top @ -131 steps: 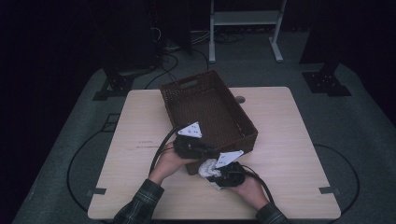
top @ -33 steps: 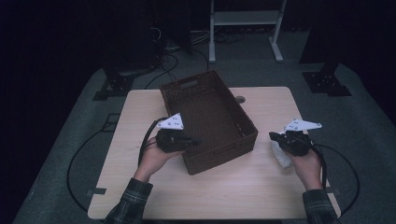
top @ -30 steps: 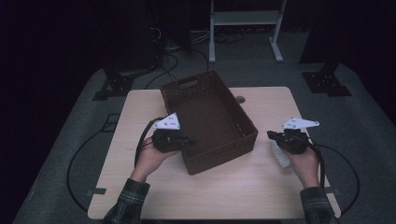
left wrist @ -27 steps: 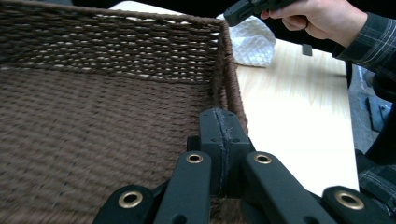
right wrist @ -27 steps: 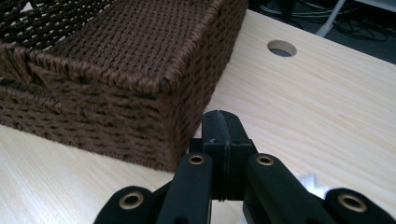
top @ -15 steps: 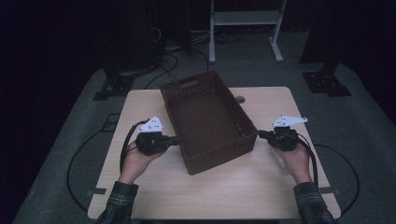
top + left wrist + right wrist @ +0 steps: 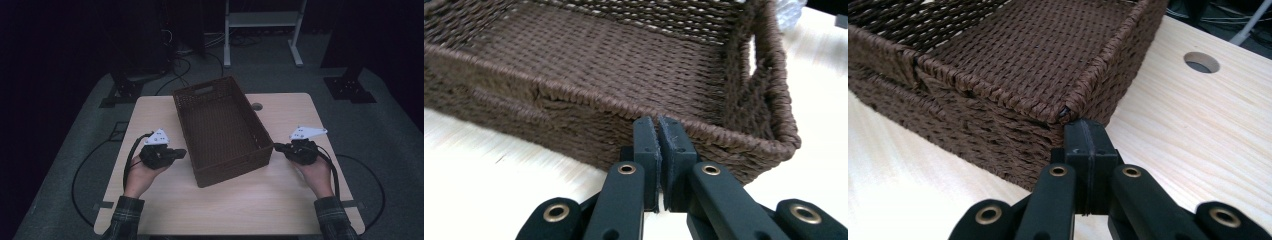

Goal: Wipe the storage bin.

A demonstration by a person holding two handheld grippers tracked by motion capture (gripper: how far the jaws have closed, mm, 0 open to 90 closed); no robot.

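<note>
A dark brown woven basket (image 7: 220, 127) stands slanted in the middle of the light wooden table (image 7: 295, 112), and its inside looks empty. My left gripper (image 7: 182, 152) is beside the basket's left long wall, pointing at it, with the jaws shut and nothing between them. In the left gripper view its pads (image 7: 646, 137) meet just short of the basket wall (image 7: 574, 120). My right gripper (image 7: 276, 146) is at the basket's near right corner, also shut and empty. In the right gripper view its tip (image 7: 1087, 134) sits right below that corner (image 7: 1058, 112); I cannot tell if it touches.
A round cable hole (image 7: 257, 106) lies in the table behind the basket, also seen as the hole (image 7: 1201, 62). A pale crinkled thing (image 7: 791, 12) shows past the basket's far end. A white shelf frame (image 7: 262, 30) and cables stand on the dark floor beyond.
Seconds ago both hands were together at the basket's near end. Over the last second the left gripper slid left, away from the basket wall; the right one barely shifted.
</note>
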